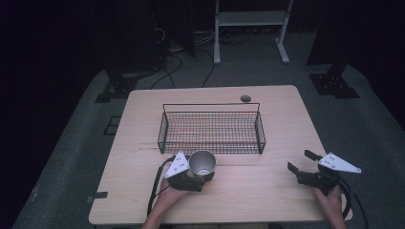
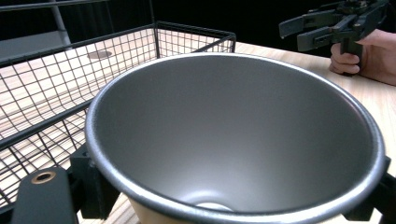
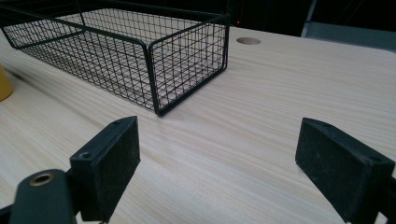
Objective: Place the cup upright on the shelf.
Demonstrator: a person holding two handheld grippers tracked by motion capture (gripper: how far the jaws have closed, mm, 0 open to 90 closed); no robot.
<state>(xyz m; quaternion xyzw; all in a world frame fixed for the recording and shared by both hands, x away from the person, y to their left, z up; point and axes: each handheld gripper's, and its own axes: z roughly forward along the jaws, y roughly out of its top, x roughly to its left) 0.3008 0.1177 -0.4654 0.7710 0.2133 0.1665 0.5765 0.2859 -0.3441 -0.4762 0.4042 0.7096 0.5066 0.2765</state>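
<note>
A metal cup (image 1: 202, 163) with a dull silver inside (image 2: 233, 130) stands upright on the wooden table (image 1: 258, 195), just in front of a black wire basket (image 1: 212, 151). My left gripper (image 1: 202, 172) is shut on the cup, its black jaws pressing the wall from both sides below the rim. In the left gripper view those jaws sit at the bottom corners, either side of the cup. My right gripper (image 1: 302, 161) is open near the table's right edge, nothing between its pads (image 3: 107, 163). A yellowish sliver of the cup (image 3: 3, 84) shows in the right gripper view.
The wire basket (image 3: 154, 60) lies lengthwise across the middle of the table and holds nothing. A round cable hole (image 1: 245, 98) sits behind it near the far edge. Bare wood lies between the two grippers. Stands and cables are on the floor beyond the table.
</note>
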